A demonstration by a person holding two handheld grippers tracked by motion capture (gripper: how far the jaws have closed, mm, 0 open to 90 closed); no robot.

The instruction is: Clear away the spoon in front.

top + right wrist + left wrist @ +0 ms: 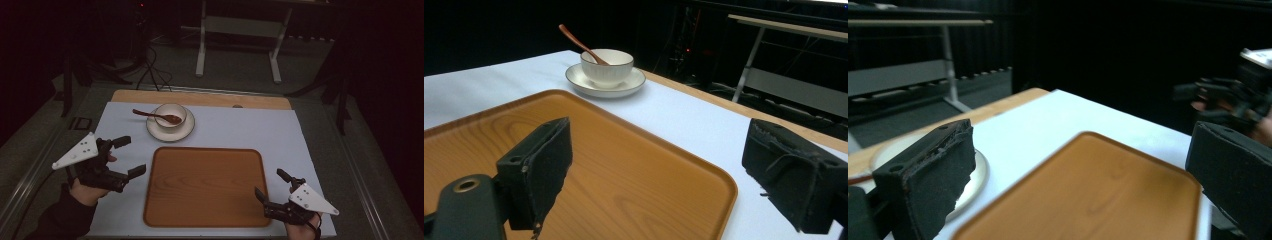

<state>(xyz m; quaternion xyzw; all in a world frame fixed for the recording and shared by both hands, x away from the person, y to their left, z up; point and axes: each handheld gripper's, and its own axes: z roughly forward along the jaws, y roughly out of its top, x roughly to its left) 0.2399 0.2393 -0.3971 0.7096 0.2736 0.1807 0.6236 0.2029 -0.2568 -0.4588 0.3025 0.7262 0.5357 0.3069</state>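
Observation:
A wooden tray point(205, 185) lies bare in the middle of the white table top point(235, 127). Behind it a white bowl point(170, 116) sits on a white saucer point(186, 131), with a brown wooden spoon point(152, 115) resting in the bowl, handle pointing left. My left gripper point(133, 156) is open just left of the tray, jaws wide with nothing between them. My right gripper point(271, 184) is open at the tray's near right corner, also holding nothing. The right gripper view shows the bowl point(606, 66), spoon point(578, 44) and tray point(624, 170) ahead. The left gripper view shows the tray point(1088, 195) and saucer point(975, 175).
A strip of bare wooden table edge point(200, 97) runs behind the white top. Beyond it on the dark floor stand a white-legged bench point(239, 37) and black cables point(152, 70). Metal rails run along both sides of the table.

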